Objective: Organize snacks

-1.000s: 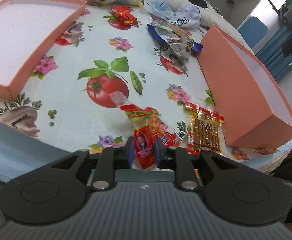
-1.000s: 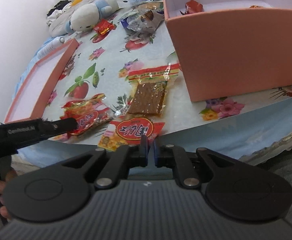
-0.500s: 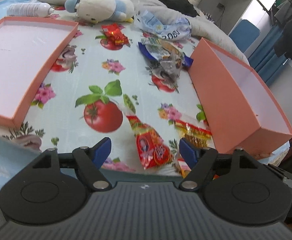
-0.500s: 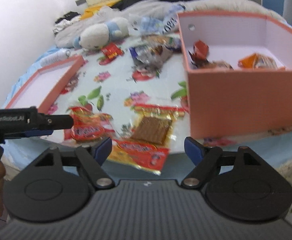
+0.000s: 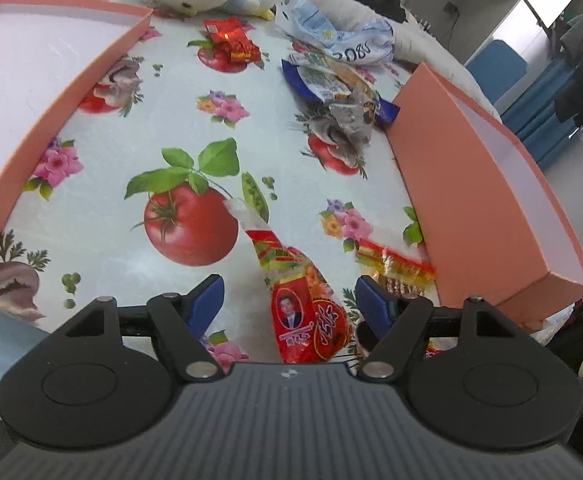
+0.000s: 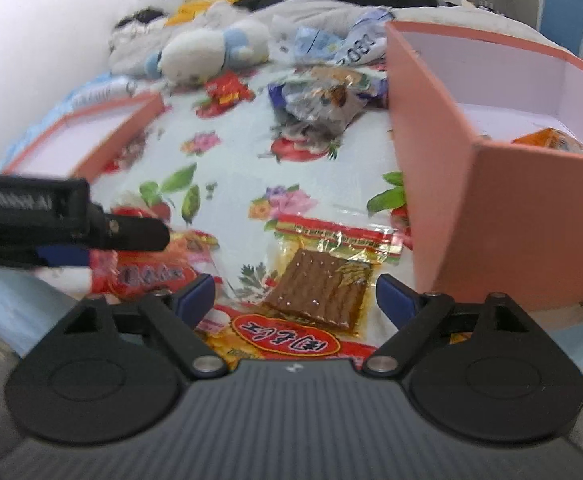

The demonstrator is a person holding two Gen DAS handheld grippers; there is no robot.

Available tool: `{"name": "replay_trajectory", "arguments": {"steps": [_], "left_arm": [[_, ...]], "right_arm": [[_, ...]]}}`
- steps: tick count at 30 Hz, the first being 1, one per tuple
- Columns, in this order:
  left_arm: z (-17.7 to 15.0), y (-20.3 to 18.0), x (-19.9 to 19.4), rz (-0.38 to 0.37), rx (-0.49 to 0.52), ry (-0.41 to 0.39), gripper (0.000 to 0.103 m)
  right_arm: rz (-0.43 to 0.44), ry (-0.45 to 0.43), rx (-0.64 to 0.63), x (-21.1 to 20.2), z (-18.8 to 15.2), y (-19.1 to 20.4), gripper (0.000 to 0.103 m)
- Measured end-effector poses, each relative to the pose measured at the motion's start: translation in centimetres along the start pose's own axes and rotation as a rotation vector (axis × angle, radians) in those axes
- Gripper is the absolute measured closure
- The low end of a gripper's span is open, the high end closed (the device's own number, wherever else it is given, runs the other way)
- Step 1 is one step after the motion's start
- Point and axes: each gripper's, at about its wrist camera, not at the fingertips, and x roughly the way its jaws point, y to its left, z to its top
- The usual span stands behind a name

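Both tools have just been opening, jaws wide, gripping nothing: left tool over a red packet, right tool seemingly over another red snack.

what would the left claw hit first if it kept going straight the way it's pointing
Most likely the red snack packet with a portrait on it, lying flat on the flowered tablecloth between the open pads of the left claw. Depth is hard to judge, but nothing shows in front of it.

The right wrist view was motion-blurred; the deep box ran off its right edge, its orange packet half hidden, the red snack's near end under the claw body.
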Motion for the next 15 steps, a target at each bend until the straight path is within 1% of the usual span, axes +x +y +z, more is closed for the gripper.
{"name": "replay_trajectory", "arguments": {"steps": [1,2,3,4,5,7,8,9,10,12,13,14,15], "left_arm": [[0.0,0.0,0.3,0.002,0.004,0.006,0.031],[-0.1,0.0,0.5,0.002,0.007,0.015,0.036],[-0.2,0.0,0.8,0.003,0.005,0.023,0.041],[-0.4,0.1,1.1,0.005,0.003,0.031,0.043],[-0.5,0.2,1.4,0.008,0.0,0.04,0.049],[-0.8,0.2,1.6,0.009,0.01,0.03,0.053],[-0.9,0.2,1.6,0.014,0.017,0.028,0.057],[-0.9,0.1,1.7,0.02,0.02,0.027,0.062],[-0.9,0.3,1.7,0.021,0.014,0.026,0.064],[-0.9,0.5,1.7,0.012,-0.001,0.026,0.07],[-1.0,0.6,1.6,0.01,-0.007,0.024,0.071],[-1.0,0.7,1.6,0.008,-0.013,0.023,0.074],[-1.1,0.7,1.5,0.009,-0.019,0.02,0.076]], "right_arm": [[-0.022,0.015,-0.024,0.5,-0.3,0.2,0.014],[-0.033,0.021,-0.035,0.8,-0.6,0.3,0.01],[-0.034,0.012,-0.035,0.9,-0.9,0.1,0.007],[-0.024,0.005,-0.041,1.0,-1.1,0.0,0.006],[-0.016,0.002,-0.05,1.0,-1.2,-0.1,0.005],[-0.001,0.01,-0.064,1.1,-1.2,-0.3,0.005],[0.004,0.013,-0.07,1.1,-1.2,-0.3,0.005],[0.013,0.015,-0.075,1.0,-1.2,-0.3,0.008],[0.019,0.018,-0.082,0.9,-1.1,-0.2,0.01],[0.029,0.021,-0.1,0.8,-1.1,0.2,0.019],[0.049,0.02,-0.11,0.7,-1.1,0.4,0.026],[0.06,0.017,-0.128,0.5,-1.0,0.8,0.04],[0.056,0.014,-0.145,0.2,-1.1,1.3,0.047]]}}
